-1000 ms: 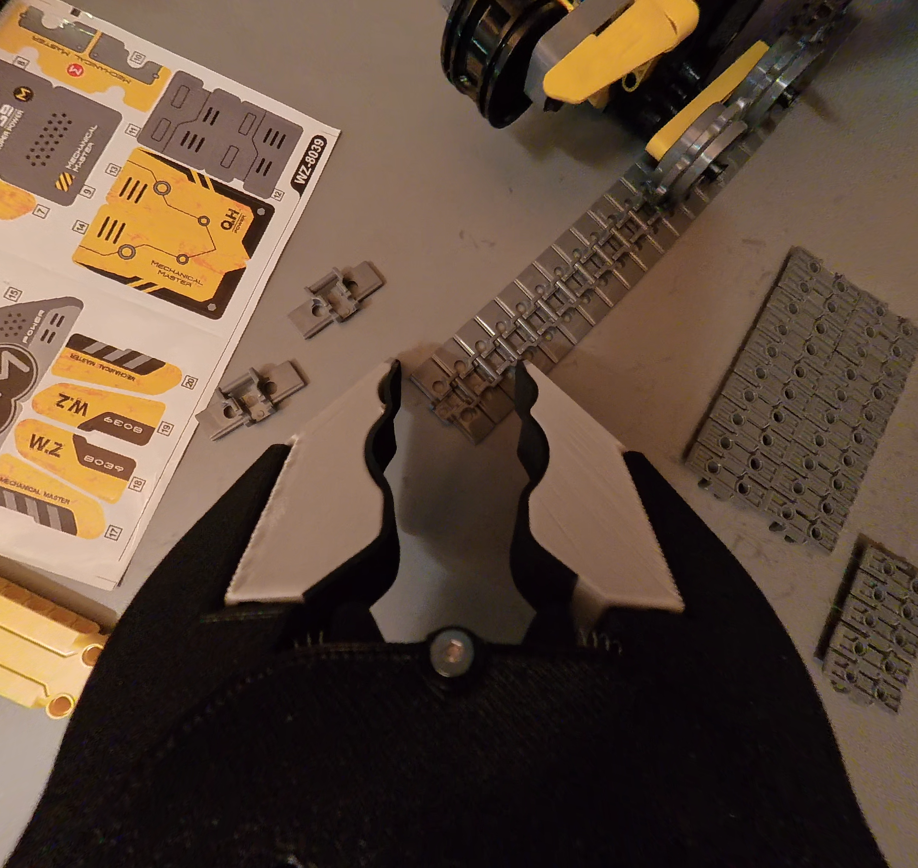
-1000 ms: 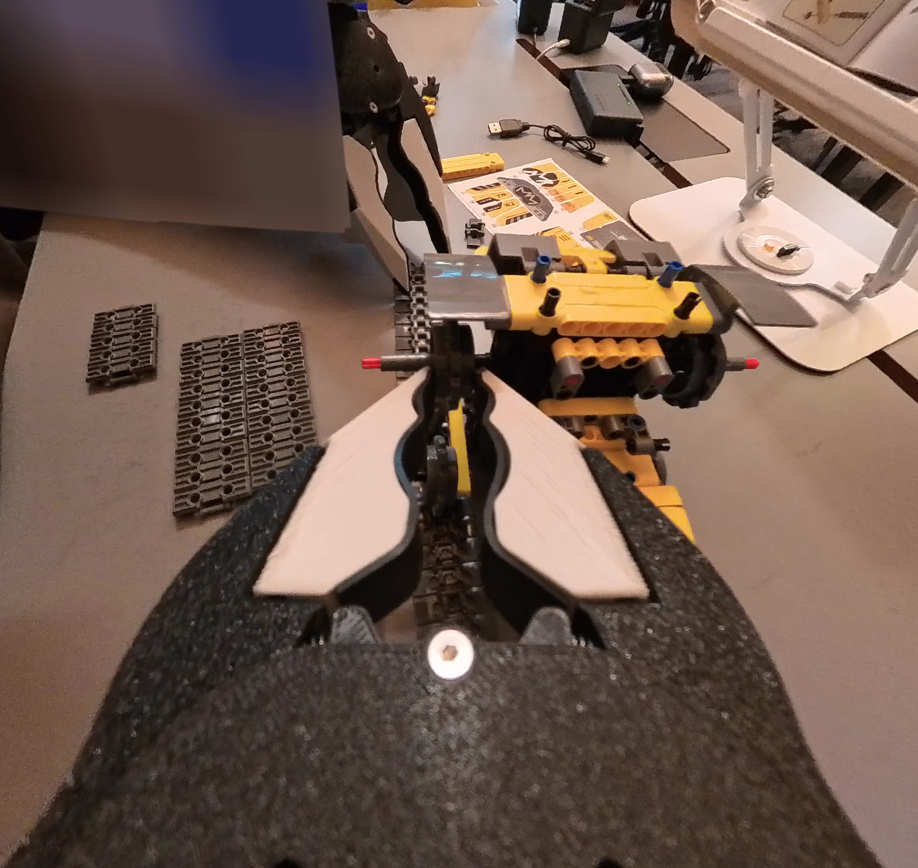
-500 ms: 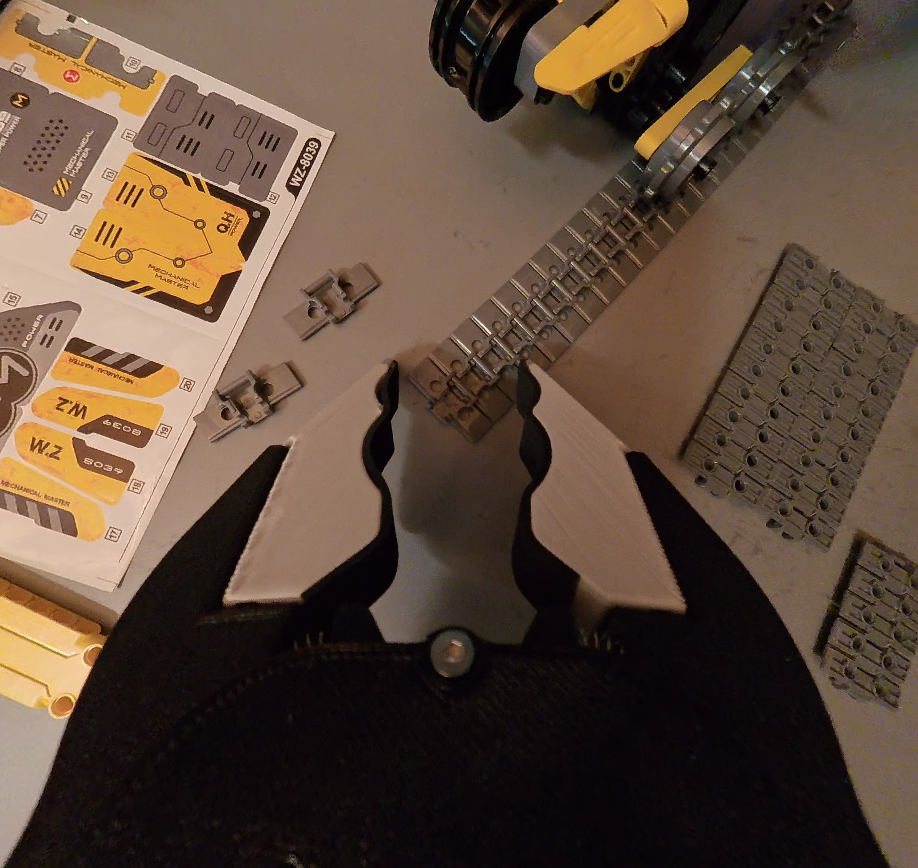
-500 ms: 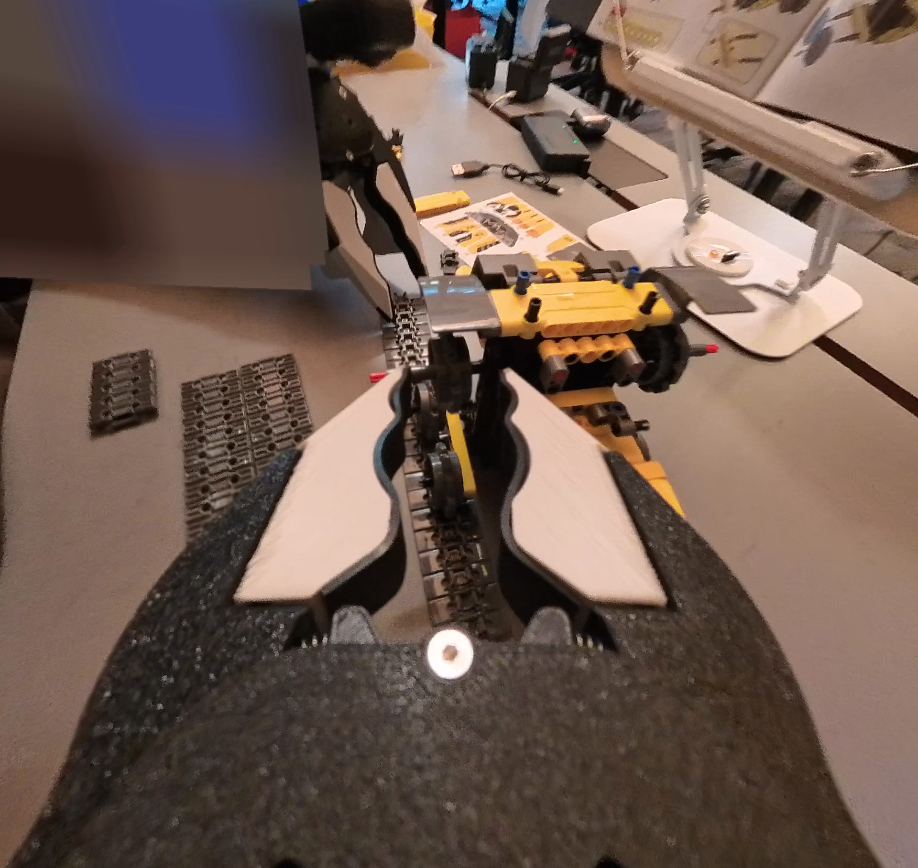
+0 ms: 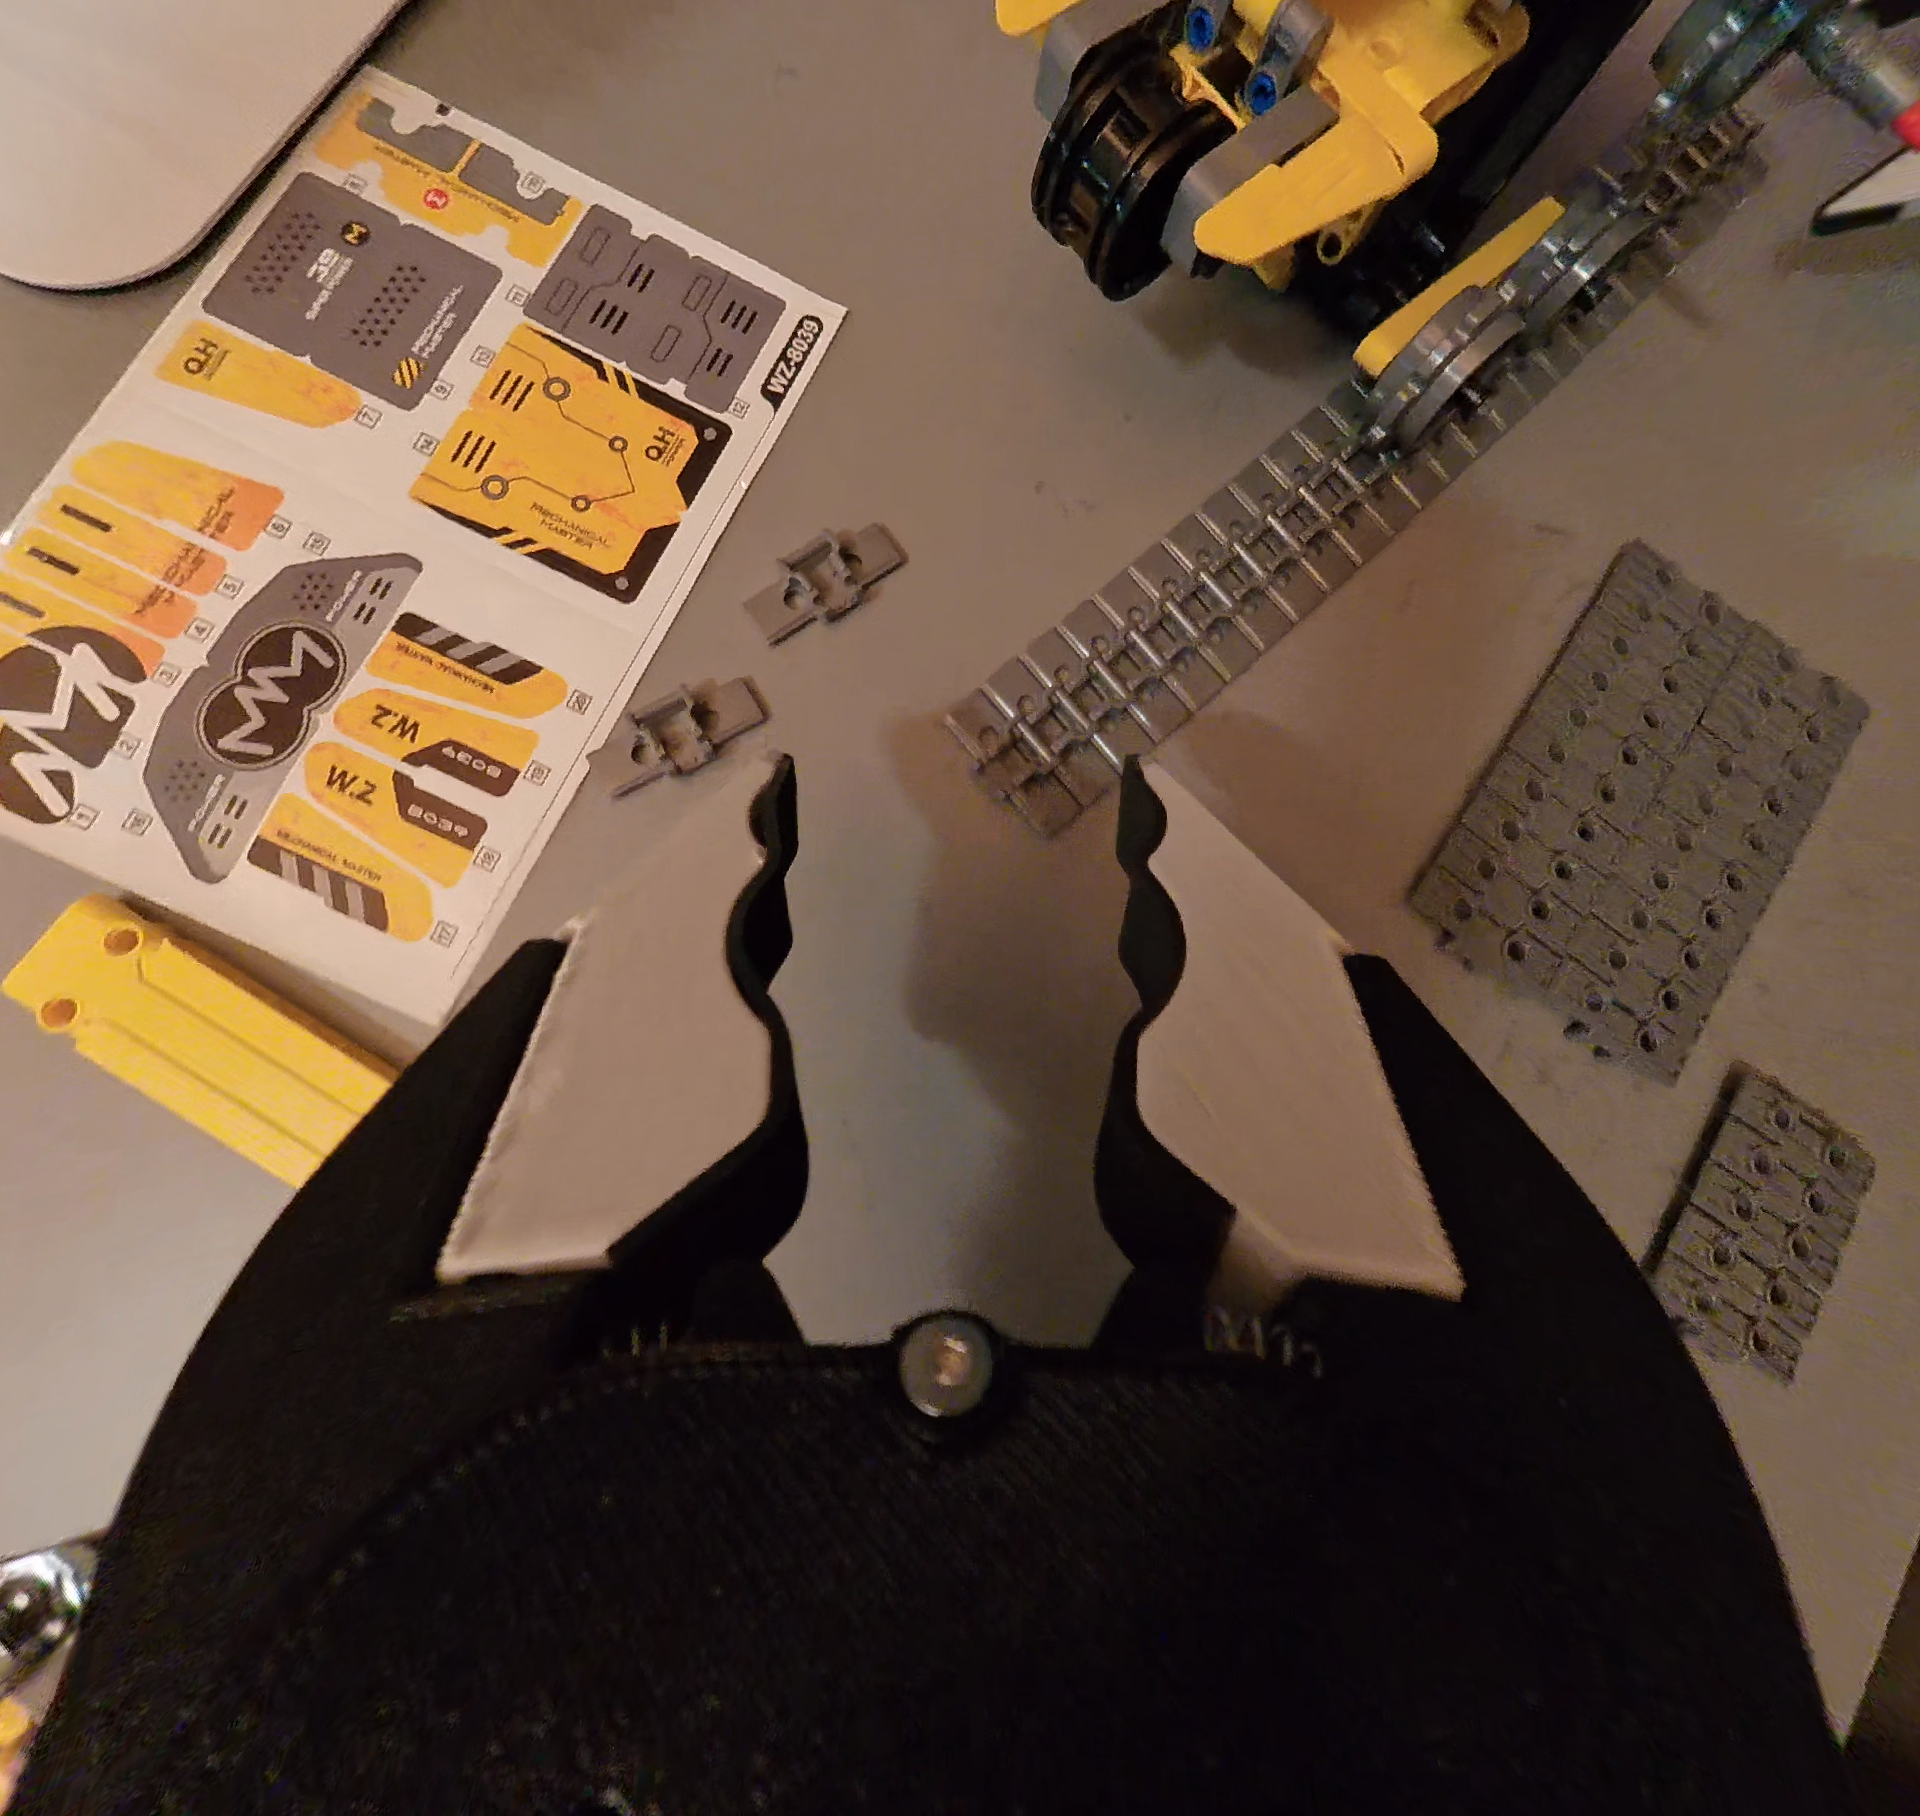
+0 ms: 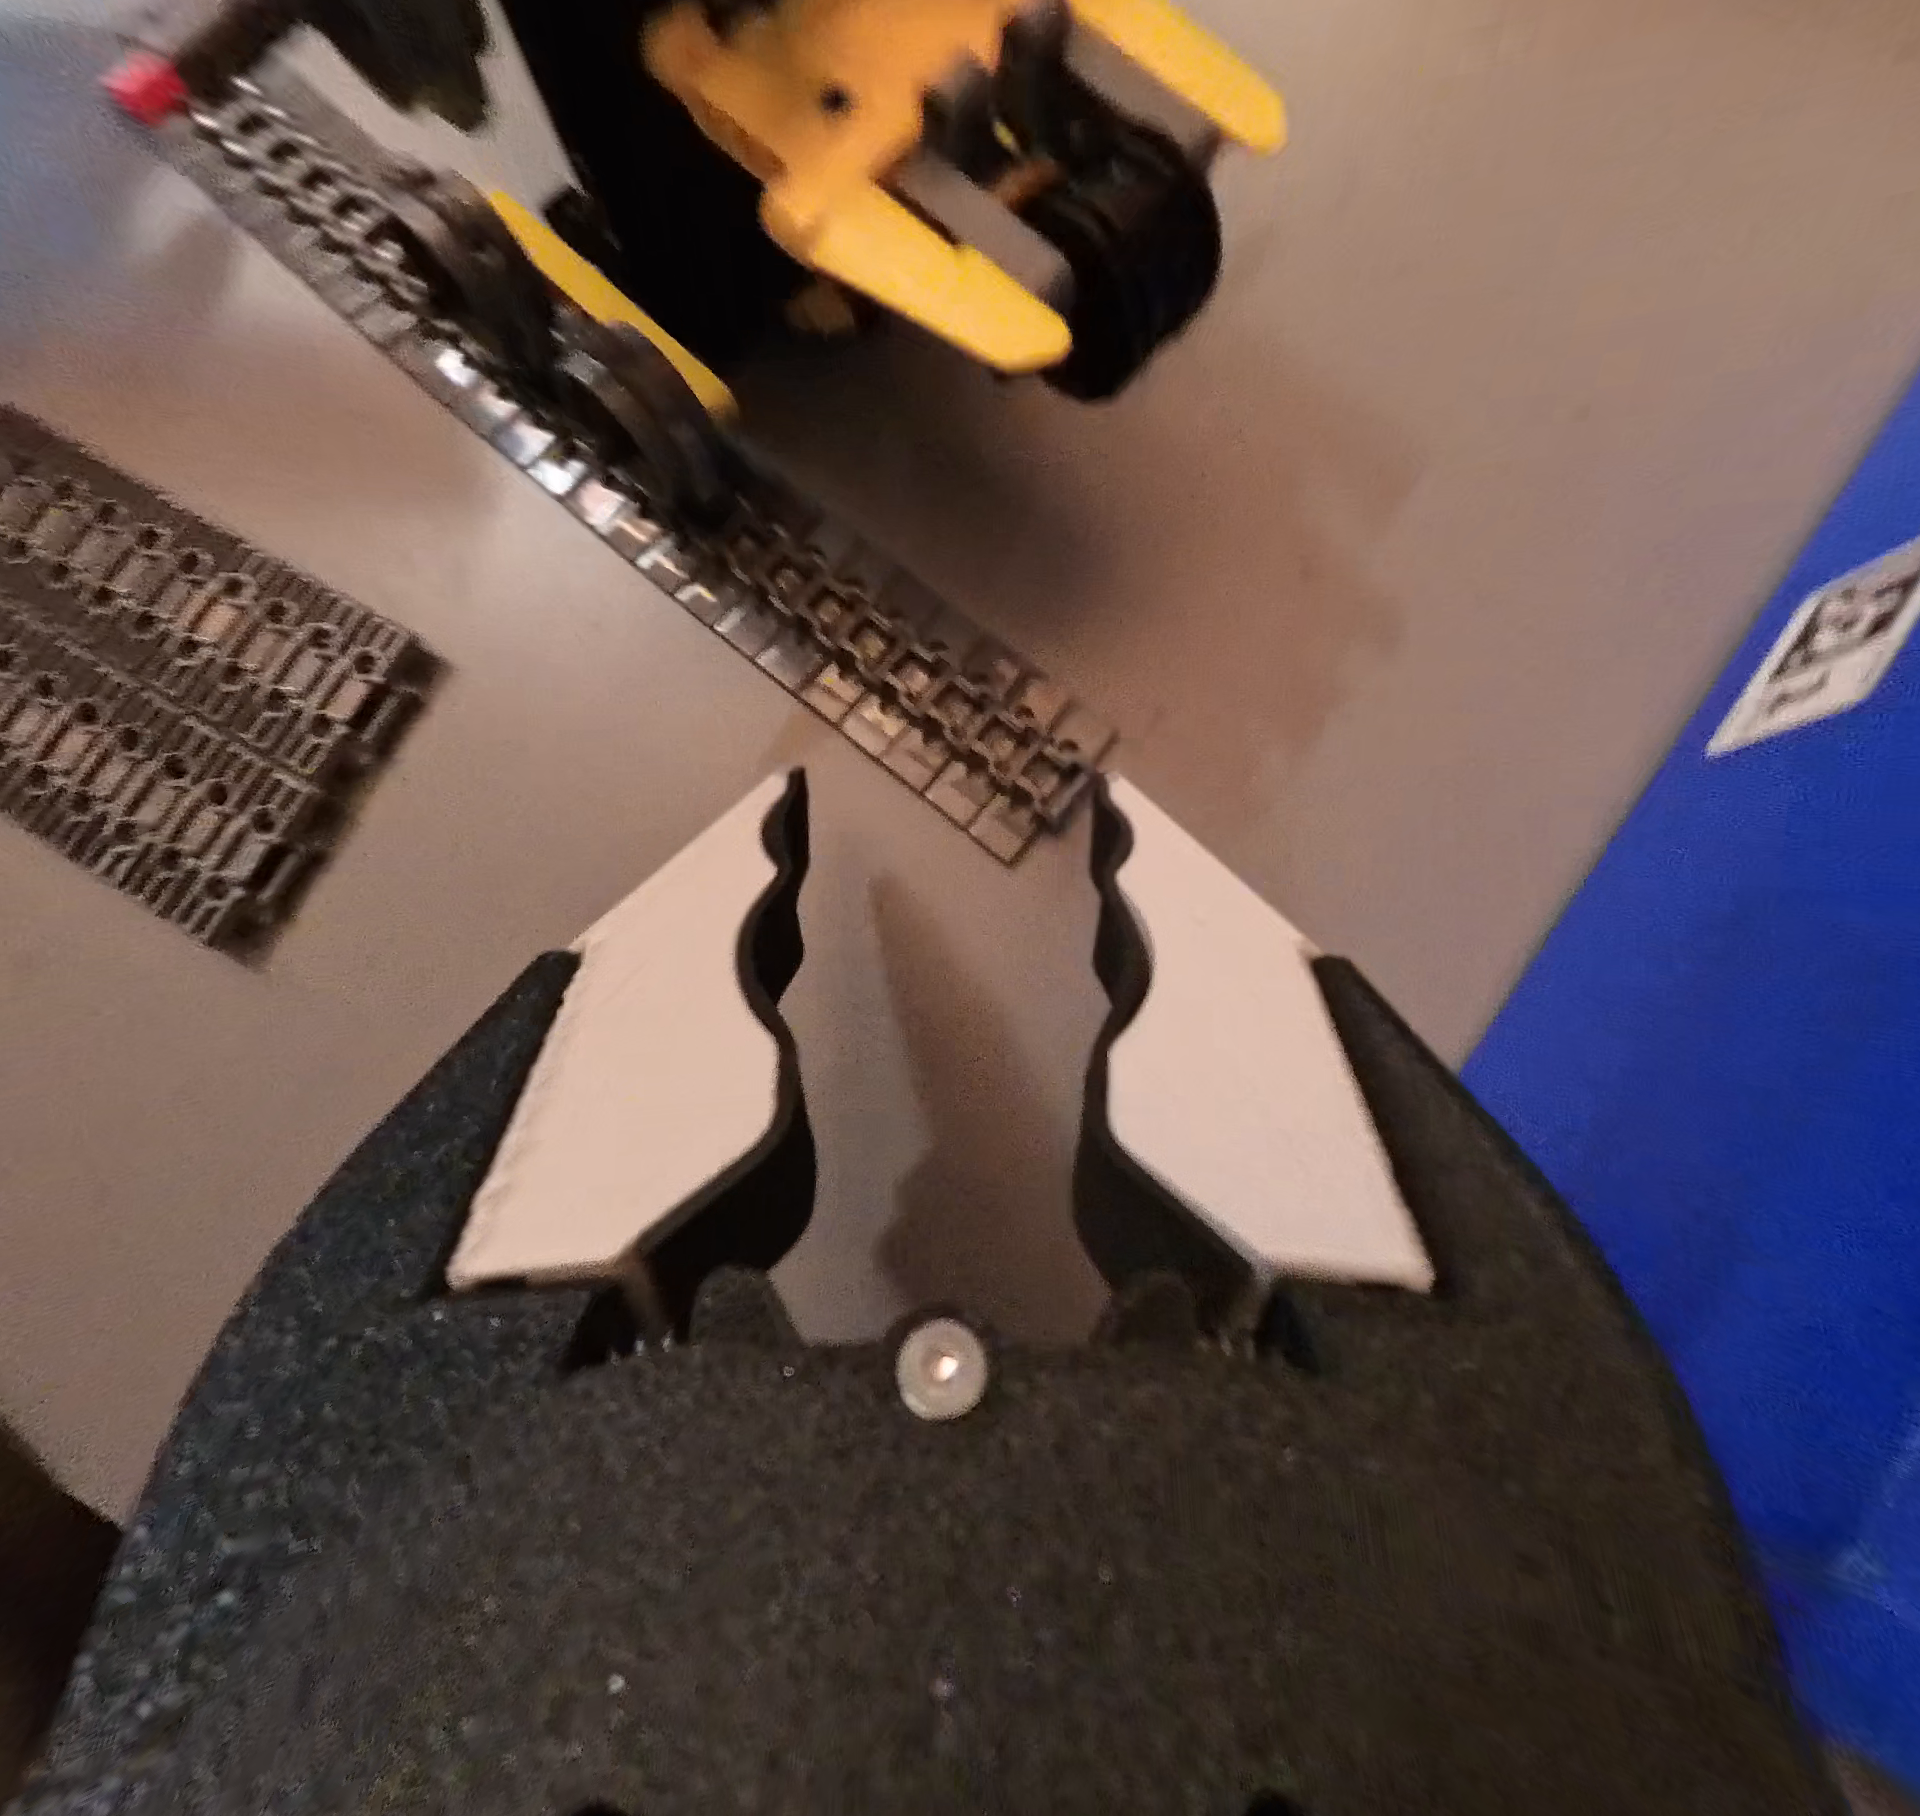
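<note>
While both empty, fingers spread, left gripper (image 5: 956, 779) and right gripper (image 6: 945, 790) hover near track strip (image 5: 1226, 613) | loose links (image 5: 691, 732), sticker sheet (image 5: 343, 519) left | yellow model (image 5: 1278, 93) far

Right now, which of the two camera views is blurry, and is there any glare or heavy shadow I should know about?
Right wrist view: motion-blurred throughout, the yellow model and track strip smeared; a soft shadow lies on the table between the fingers. Left wrist view: sharp, warm dim light, the sticker sheet crisp, slight sheen on the track strip, straight edges bowed toward the frame's border.
</note>
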`<state>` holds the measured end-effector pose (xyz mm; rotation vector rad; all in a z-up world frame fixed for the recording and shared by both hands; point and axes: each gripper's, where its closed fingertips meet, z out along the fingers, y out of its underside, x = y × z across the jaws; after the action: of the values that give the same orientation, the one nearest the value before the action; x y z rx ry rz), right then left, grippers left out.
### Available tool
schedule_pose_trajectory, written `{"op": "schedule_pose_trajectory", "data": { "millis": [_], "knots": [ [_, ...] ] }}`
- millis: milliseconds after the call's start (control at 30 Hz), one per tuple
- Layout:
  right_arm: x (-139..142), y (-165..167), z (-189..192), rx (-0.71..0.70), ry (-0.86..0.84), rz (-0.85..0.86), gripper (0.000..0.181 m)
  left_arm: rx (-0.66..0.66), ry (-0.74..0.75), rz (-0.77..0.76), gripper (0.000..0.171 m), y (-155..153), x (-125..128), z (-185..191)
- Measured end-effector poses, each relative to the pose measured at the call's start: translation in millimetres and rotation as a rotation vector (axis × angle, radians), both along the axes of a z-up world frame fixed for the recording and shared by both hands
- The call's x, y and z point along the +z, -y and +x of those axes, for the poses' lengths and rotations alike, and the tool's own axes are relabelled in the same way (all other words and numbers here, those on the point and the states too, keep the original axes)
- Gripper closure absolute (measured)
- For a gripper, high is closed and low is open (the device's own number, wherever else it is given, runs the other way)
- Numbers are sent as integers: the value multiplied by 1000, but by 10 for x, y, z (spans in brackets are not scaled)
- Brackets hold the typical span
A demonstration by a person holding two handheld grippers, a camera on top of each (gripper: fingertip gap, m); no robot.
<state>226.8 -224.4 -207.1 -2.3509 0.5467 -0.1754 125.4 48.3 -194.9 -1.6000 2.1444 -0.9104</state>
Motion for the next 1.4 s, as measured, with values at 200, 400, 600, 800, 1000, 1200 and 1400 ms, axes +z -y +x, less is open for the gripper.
{"op": "schedule_pose_trajectory", "data": {
  "millis": [200,400,600,800,1000,1200,1400],
  "knots": [
    [-174,29,65,-83,-61,-6,116,-33,-78,21,105,71,-190,-193],
    [-192,36,115,-57,20,-47,145,-75,-113,63,108,154,-307,-219],
    [-188,48,160,-73,28,-30,154,-44,-94,115,129,96,-324,-178],
    [-185,44,165,-81,35,-1,155,-50,-63,90,153,161,-312,-120],
    [-173,30,169,-91,16,50,154,-49,-46,49,154,233,-302,-70],
    [-154,8,161,-95,-34,106,149,-42,-45,-5,150,254,-289,-61],
    [-117,-4,159,-104,-62,152,147,-40,-43,-66,145,284,-261,-58]
  ]
}}
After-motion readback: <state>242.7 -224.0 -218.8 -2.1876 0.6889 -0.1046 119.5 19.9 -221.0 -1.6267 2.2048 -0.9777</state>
